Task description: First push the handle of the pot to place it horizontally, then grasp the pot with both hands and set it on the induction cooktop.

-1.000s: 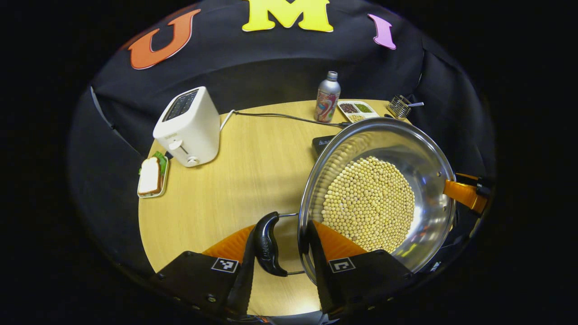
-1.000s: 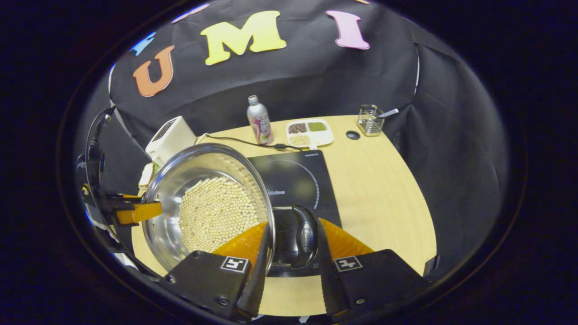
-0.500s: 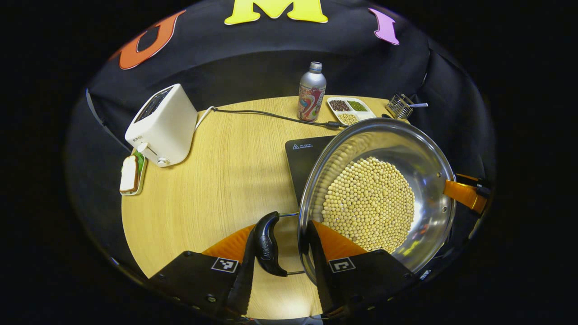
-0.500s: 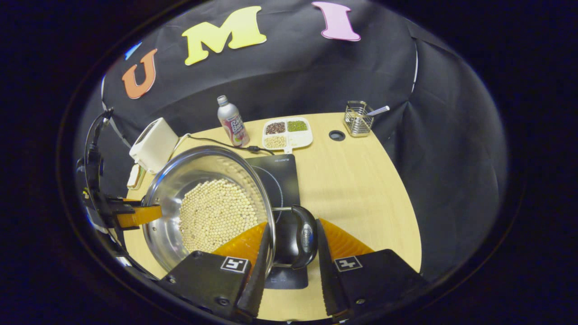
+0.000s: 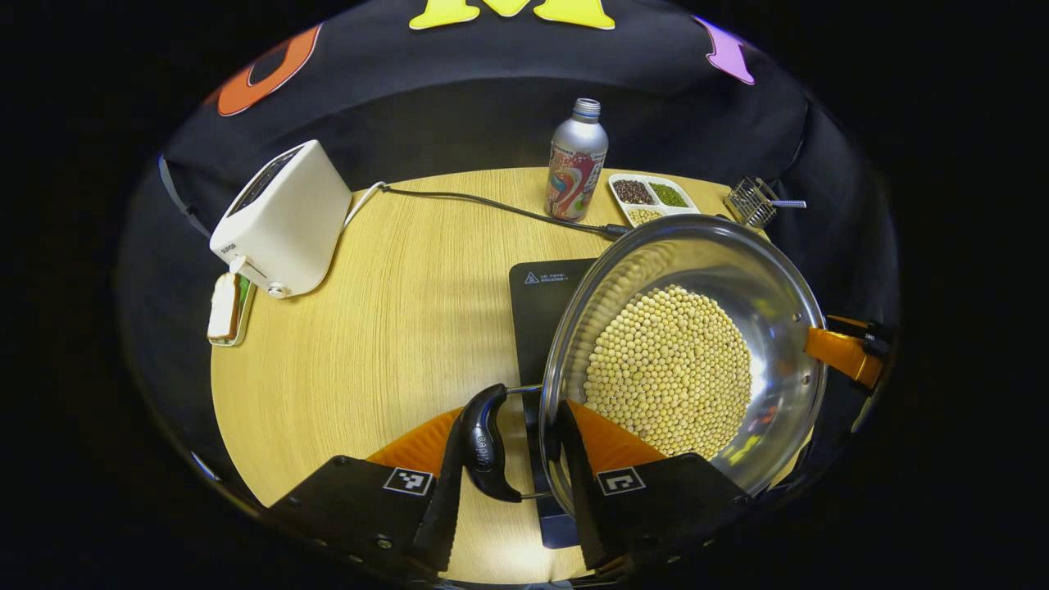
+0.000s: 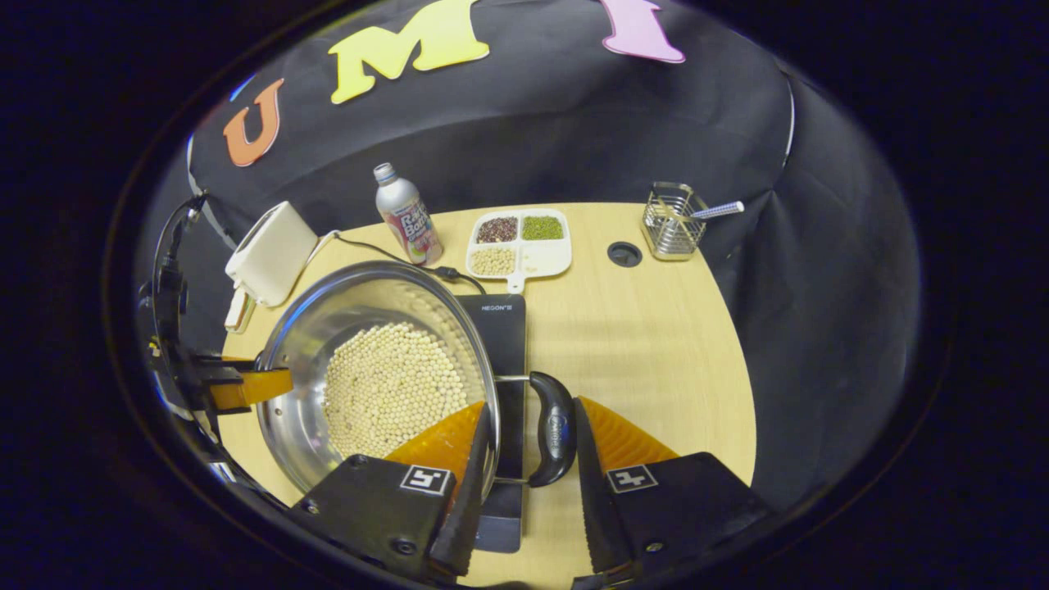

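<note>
Both claws point(image 5: 508, 475) point(image 6: 524, 479) clenched on pot point(image 5: 762, 287) handles; pot shifted left over cooktop point(image 5: 541, 303)

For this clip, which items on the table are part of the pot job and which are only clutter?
Job: pot of beans, its side handles, induction cooktop, left gripper, right gripper.
Clutter: toaster, sandwich, bottle, divided dish, wire holder.

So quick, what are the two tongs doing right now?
Left tongs: closed on the pot at its handle.
Right tongs: closed on its other handle.
</note>
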Action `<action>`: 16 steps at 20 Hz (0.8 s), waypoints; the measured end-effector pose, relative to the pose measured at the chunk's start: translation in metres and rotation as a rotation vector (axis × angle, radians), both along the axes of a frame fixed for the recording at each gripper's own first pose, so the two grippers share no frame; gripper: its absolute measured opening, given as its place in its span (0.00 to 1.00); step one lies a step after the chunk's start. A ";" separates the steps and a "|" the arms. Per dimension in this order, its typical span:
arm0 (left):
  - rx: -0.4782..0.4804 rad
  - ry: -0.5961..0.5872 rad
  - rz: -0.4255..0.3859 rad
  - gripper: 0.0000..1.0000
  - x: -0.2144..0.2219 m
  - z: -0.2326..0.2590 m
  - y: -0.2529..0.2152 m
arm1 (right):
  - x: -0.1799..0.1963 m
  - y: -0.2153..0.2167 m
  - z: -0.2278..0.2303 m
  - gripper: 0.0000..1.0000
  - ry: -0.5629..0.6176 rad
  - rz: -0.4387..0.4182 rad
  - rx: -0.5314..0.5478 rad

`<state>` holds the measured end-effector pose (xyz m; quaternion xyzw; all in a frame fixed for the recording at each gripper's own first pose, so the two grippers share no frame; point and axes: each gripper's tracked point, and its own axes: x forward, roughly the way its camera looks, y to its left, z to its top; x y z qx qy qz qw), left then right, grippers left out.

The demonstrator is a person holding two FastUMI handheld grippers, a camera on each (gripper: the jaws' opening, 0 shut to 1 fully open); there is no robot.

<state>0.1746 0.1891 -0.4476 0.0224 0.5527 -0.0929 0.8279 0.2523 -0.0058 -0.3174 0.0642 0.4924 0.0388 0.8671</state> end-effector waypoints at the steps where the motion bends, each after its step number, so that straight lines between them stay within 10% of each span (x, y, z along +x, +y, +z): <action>1: 0.003 0.003 0.002 0.58 -0.001 -0.002 0.001 | 0.004 -0.001 -0.002 0.53 0.003 0.008 -0.001; 16: 0.022 0.019 -0.021 0.58 0.010 0.006 -0.001 | 0.005 -0.003 -0.015 0.54 0.007 0.023 0.075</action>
